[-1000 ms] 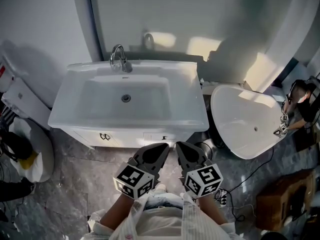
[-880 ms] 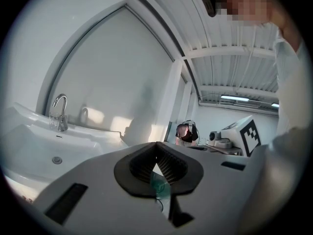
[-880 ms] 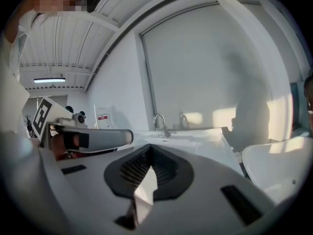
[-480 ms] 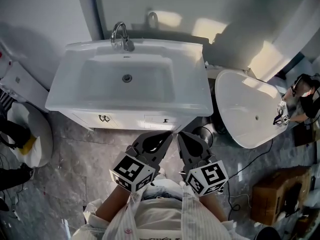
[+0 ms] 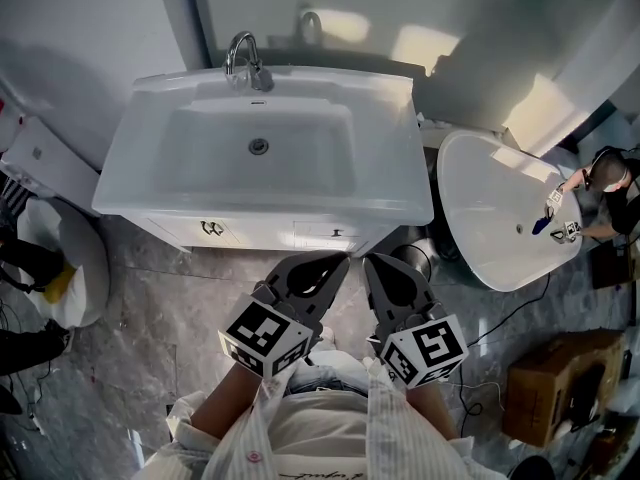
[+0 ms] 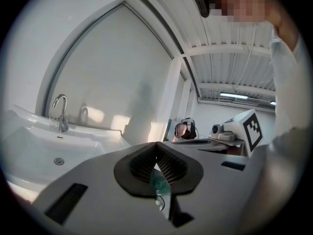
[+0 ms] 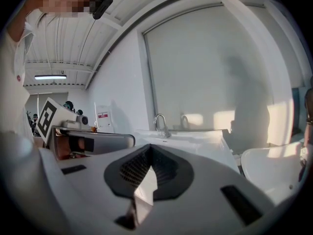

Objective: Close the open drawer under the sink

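Both claws are pinched together with nothing in them: the left claw (image 5: 320, 268) and right claw (image 5: 384, 270) hang side by side at the person's waist, just short of the vanity. The drawer (image 5: 335, 235) sits tucked under the overhang of the sink (image 5: 405, 206), right of centre. How far it sticks out is hard to tell from above.

Likely trouble: the front is mostly hidden by the rim, so a push could land on the basin edge. Narrow shut tips might also skid off the smooth panel, or shove one corner and jam the drawer crooked.
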A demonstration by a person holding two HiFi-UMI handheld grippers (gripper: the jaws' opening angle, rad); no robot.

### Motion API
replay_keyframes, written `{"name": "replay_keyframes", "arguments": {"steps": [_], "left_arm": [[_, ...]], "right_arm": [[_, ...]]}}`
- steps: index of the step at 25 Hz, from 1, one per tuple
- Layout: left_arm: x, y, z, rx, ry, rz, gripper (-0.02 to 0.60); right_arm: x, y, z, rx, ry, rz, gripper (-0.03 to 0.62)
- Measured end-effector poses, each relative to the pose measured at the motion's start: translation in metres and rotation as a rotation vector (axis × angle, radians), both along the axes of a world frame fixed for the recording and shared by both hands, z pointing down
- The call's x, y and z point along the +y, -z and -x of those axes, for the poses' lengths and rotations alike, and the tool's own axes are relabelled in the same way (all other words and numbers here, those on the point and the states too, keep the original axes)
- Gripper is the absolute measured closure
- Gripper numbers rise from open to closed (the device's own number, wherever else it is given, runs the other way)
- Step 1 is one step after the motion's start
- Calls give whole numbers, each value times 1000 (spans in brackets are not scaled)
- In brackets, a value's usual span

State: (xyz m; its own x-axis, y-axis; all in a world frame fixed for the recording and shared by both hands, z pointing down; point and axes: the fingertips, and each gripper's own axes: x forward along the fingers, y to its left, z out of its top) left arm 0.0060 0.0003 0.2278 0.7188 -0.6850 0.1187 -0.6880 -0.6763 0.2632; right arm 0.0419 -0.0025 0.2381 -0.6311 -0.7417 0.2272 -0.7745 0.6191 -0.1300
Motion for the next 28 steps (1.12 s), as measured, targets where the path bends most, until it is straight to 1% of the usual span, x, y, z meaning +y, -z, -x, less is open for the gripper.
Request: {"name": "replay_keyframes", "arguments": {"steps": [7,11,12,15,19,23,25,28], "left_arm": [[-3,-2,-1,0,1,2,566],[-7,-3,-6,-18,-18,-1,566],[-8,-1,-7,-11,-19,-1,566],[-10,6,-5,41,-18,8,566],[-6,9,-12,32,-82,12,566],[-6,8,-21,-14,-143,-13,566],[-6,7,-23,-28,-161,-17,566],[-8,4,-24,-30,-170,-16,566]], "right_arm": [[-3,0,-2,13,-5,10,585],[-5,-4,-4,22,-2,14,585],[-6,-5,-4,25,-1,16,585],[-6,-6,-4,30,4,22,585],[-6,-6,-5,33,11,27,585],[-8,-3,-9,32,9,23,585],[-9,-2,-11,33,7,23,585],[-11,-2,-16,37,-1,19,585]]}}
